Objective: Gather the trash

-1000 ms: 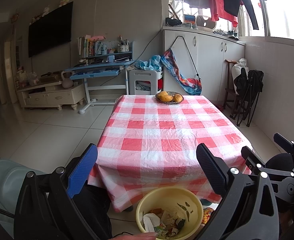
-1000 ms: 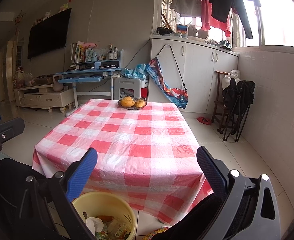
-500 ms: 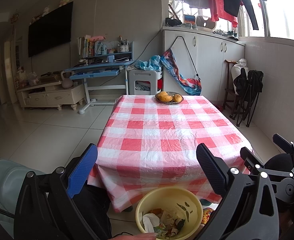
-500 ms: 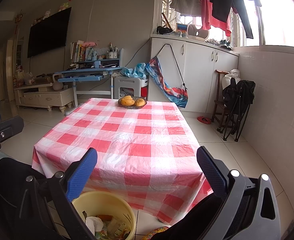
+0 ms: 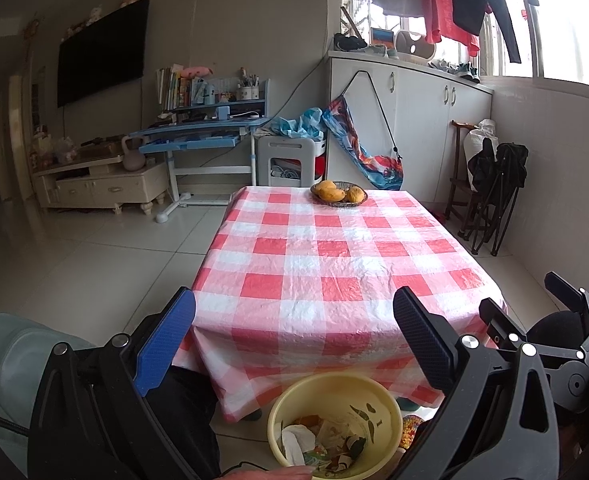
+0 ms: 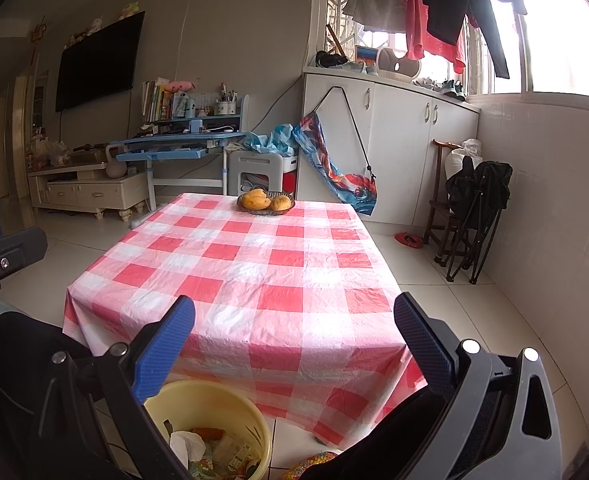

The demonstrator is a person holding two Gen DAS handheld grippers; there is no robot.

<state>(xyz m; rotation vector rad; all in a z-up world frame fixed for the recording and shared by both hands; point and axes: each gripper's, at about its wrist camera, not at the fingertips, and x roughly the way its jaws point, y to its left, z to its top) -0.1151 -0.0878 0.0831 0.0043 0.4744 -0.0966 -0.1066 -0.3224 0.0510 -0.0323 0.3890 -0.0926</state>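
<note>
A yellow bin (image 5: 390, 408) stands on the floor in front of the table and holds white tissue and mixed wrappers (image 5: 322, 444). It also shows in the right wrist view (image 6: 254, 420), at the bottom left. My left gripper (image 5: 294, 320) is open and empty, held above the bin at the table's near edge. My right gripper (image 6: 294, 324) is open and empty, held to the right of the left one over the near edge. The table (image 5: 334, 264) has a red and white checked cloth.
A dark basket of yellow fruit (image 5: 339, 193) sits at the table's far edge, also in the right wrist view (image 6: 266, 202). A blue desk (image 5: 198, 136) and white cabinets (image 5: 422, 120) line the back wall. Folded black chairs (image 6: 474, 216) stand at the right wall.
</note>
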